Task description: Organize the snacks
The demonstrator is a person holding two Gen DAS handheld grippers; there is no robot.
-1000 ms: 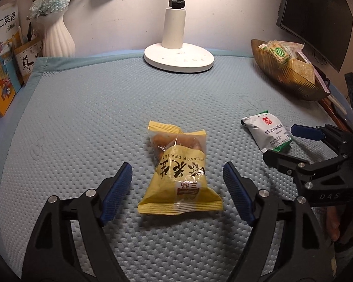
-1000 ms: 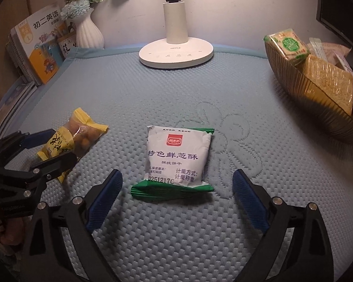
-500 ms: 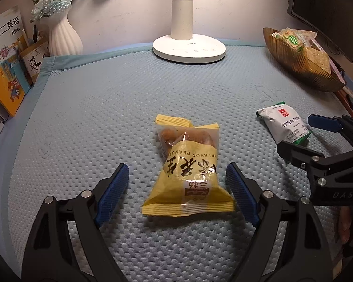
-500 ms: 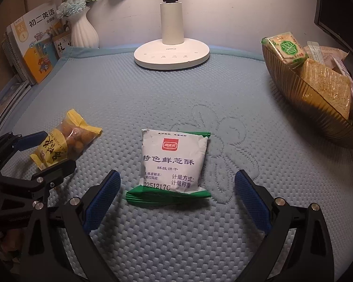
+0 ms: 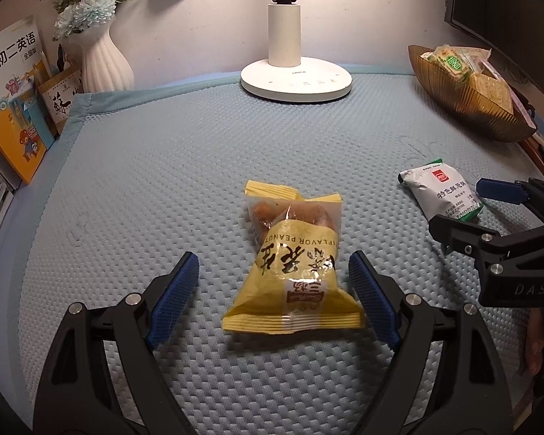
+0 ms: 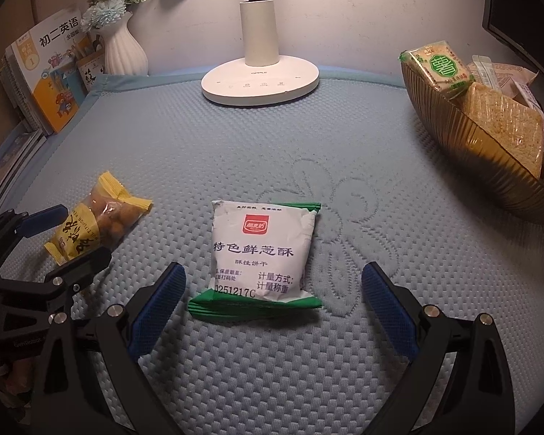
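Note:
A yellow peanut packet [image 5: 293,261] lies flat on the blue mat, between the blue pads of my left gripper [image 5: 273,293], which stands open around its near half without touching. A white and green biscuit packet [image 6: 261,253] lies between the pads of my right gripper [image 6: 273,297], also open and clear of it. Each gripper shows in the other's view: the right gripper [image 5: 468,210] beside the white packet [image 5: 440,192], the left gripper [image 6: 69,235] straddling the yellow packet [image 6: 98,221]. A golden bowl [image 6: 464,152] at the right holds several wrapped snacks.
A white lamp base [image 5: 296,81] stands at the back centre. A white vase with flowers [image 5: 103,61] and upright books [image 5: 14,98] line the back left. A dark monitor [image 5: 504,14] hangs over the bowl [image 5: 464,105]. The blue mat [image 5: 163,166] is bare between the lamp and the packets.
Both grippers have drawn back and tilted slightly, so the lamp and bowl sit farther off. The two packets have not moved and both grippers stay open.

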